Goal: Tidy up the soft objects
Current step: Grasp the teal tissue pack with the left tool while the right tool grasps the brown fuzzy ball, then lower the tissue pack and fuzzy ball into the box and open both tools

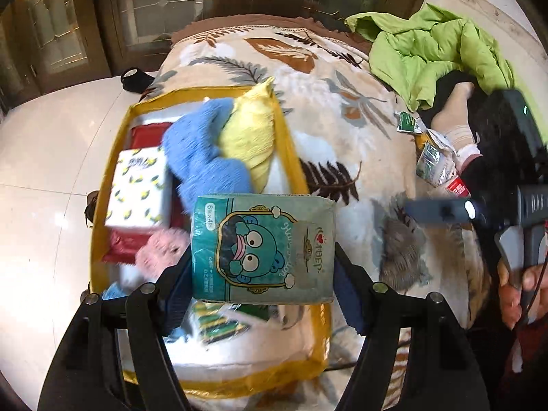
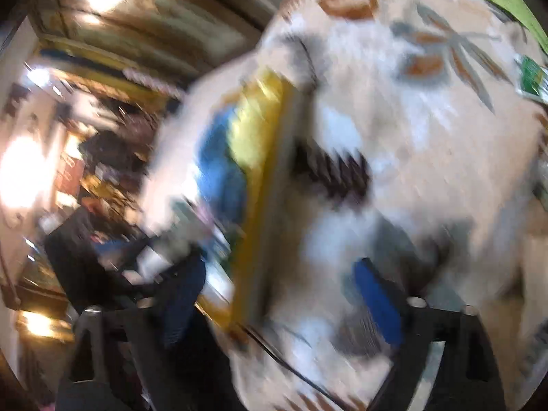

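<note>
On the left of the left wrist view, a yellow-rimmed soft storage box (image 1: 291, 144) sits on a leaf-patterned fleece blanket (image 1: 342, 137), holding a white tissue pack printed with lemons (image 1: 137, 188), a fuzzy blue cloth (image 1: 202, 161), a pale yellow cushion (image 1: 250, 137), a dark red flat pack (image 1: 147, 133) and a pink plush piece (image 1: 161, 250). At centre, the left gripper (image 1: 263, 267) clamps a teal tissue pack with a cartoon face (image 1: 263, 246) between its blue-padded fingers (image 1: 349, 301), above the box's near end. Further right lie crumpled clear wrappers (image 1: 431, 161) and a lime-green jacket (image 1: 431, 44). At the far right a hand (image 1: 517, 291) holds the right gripper (image 2: 291, 294); its own view is heavily blurred, the fingers look spread with nothing between them, over the blanket beside the box rim.
</note>
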Demonstrator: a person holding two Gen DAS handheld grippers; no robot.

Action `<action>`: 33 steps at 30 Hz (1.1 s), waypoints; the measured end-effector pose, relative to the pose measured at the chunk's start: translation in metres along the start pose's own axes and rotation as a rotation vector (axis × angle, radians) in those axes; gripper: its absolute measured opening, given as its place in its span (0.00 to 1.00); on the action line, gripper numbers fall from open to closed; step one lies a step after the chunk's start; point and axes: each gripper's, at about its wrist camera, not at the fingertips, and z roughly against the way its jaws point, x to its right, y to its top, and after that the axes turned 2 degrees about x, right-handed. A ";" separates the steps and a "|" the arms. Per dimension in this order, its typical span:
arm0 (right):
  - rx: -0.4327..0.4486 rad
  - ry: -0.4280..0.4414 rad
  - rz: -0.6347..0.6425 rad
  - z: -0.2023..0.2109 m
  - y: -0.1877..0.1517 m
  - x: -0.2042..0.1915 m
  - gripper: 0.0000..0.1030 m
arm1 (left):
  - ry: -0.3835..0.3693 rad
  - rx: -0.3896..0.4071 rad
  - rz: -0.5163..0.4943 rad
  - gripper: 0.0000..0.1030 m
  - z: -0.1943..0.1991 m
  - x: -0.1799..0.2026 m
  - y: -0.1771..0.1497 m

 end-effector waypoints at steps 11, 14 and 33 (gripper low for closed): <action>-0.058 -0.255 0.105 -0.043 -0.021 0.020 0.76 | -0.033 -0.010 0.037 0.70 0.000 -0.011 -0.011; -0.063 -0.264 0.150 -0.032 -0.022 0.018 0.60 | -0.035 -0.003 0.058 0.70 0.002 -0.017 -0.011; 0.023 -0.216 0.407 0.007 -0.029 -0.067 0.55 | -0.025 -0.003 0.123 0.70 0.003 -0.039 -0.017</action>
